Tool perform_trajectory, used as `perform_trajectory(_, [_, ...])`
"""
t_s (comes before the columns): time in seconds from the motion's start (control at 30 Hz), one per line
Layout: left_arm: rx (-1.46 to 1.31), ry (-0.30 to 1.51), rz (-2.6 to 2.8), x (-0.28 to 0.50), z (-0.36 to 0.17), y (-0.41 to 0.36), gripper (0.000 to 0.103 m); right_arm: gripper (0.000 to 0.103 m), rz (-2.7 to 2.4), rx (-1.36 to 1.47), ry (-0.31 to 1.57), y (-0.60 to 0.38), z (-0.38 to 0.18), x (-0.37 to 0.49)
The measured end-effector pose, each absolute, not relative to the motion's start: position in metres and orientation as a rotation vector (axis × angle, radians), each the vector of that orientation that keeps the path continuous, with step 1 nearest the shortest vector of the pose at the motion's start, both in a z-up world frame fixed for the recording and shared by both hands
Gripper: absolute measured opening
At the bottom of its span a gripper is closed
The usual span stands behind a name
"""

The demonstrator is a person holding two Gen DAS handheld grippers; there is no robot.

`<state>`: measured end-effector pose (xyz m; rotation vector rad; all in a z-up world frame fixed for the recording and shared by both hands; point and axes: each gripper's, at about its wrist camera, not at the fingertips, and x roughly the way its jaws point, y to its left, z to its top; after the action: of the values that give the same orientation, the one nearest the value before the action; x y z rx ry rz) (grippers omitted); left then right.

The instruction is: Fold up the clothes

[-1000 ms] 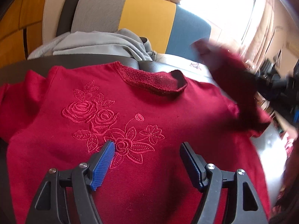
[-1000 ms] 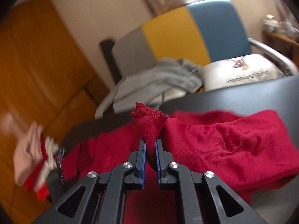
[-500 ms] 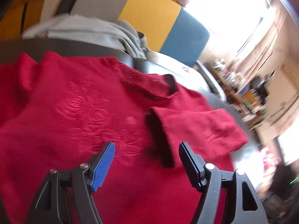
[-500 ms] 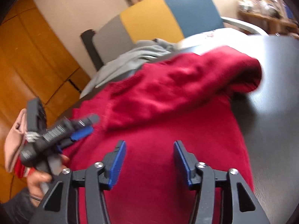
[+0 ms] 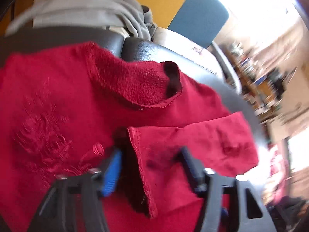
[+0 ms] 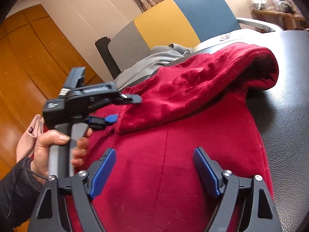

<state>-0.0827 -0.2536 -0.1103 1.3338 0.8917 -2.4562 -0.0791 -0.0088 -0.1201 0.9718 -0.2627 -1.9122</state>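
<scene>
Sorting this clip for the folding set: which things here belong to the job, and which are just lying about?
In the job:
red sweater
its folded-in sleeve
left gripper
right gripper

Lying about:
grey garment
chair
black table

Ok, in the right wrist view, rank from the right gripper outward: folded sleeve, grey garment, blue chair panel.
From the right gripper:
1. Folded sleeve, lying across the red sweater just ahead.
2. Grey garment, bunched past the sweater's far edge, towards the left.
3. Blue chair panel, upright at the back, upper right.
</scene>
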Motion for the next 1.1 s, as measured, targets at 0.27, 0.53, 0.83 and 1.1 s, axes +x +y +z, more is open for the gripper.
perform_trajectory(0.27, [1.139,1.177,-2.628,-0.078,-0.05,-0.271,0.009,0.103,-1.79,0.983,-0.412,0.002,-0.115,-0.089])
perform_trajectory(0.53, [0.894,1.251,-2.818,-0.072,0.037,-0.283,0.009,0.103,-1.566,1.032,-1.196,0.054,-0.133,-0.149])
perform_trajectory(0.83, [0.797,1.263,-2.761,-0.02,0.035,-0.327,0.009,0.103,-1.569,1.093,-1.355,0.043,-0.139,-0.188])
perform_trajectory(1.1, [1.018,1.296,-2.359,0.018,-0.086,-0.391,0.009,0.103,-1.638,1.13,-1.24,0.035,-0.14,-0.179])
